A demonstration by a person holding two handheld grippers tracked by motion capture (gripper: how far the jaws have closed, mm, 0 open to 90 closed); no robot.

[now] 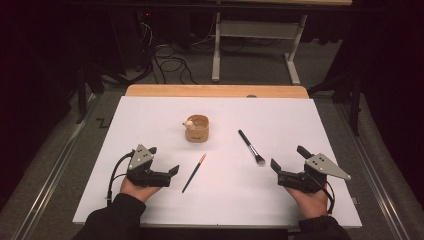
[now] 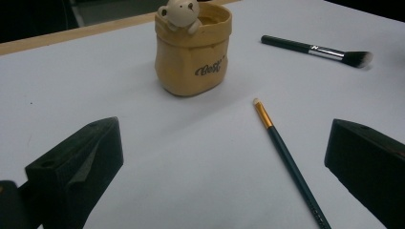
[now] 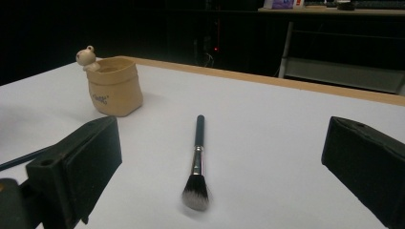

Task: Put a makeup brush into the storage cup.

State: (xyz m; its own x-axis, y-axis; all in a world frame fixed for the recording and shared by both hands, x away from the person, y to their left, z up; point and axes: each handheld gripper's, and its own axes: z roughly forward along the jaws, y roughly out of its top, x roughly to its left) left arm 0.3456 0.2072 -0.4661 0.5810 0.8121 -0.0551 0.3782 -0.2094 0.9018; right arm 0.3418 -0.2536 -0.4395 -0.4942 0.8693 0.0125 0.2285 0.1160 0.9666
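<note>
The left gripper point(image 1: 172, 170) rests on the counter point(image 1: 150, 115) at its near left, fingers point(image 2: 76, 167) spread wide and holding nothing. Just to its right lies the thin brush point(image 1: 193, 173), a slim dark-handled one with a copper ferrule. Its long axis runs diagonally: the small pale tip points away from the person and a little right, toward the pot point(image 1: 196, 129), and the handle end points back toward the near edge. In the left gripper view the thin brush point(image 2: 286, 160) lies between the open fingers, nearer the right one.

The pot, a tan sack-shaped holder with a small bear on its rim, stands upright at mid-counter, apart from both brushes.

Right of it lies the powder brush point(image 1: 251, 147), on the opposite diagonal: handle end far and left, fluffy head near and right, toward the right gripper point(image 1: 274, 165). That gripper's fingers point(image 3: 79, 162) are also wide open and empty, with the powder brush point(image 3: 197, 162) centred between them.

The work looks to be at its start, the approach before any pick-up. The next move probably calls for each gripper to advance, lower over its brush's handle, turn across the axis and close.
</note>
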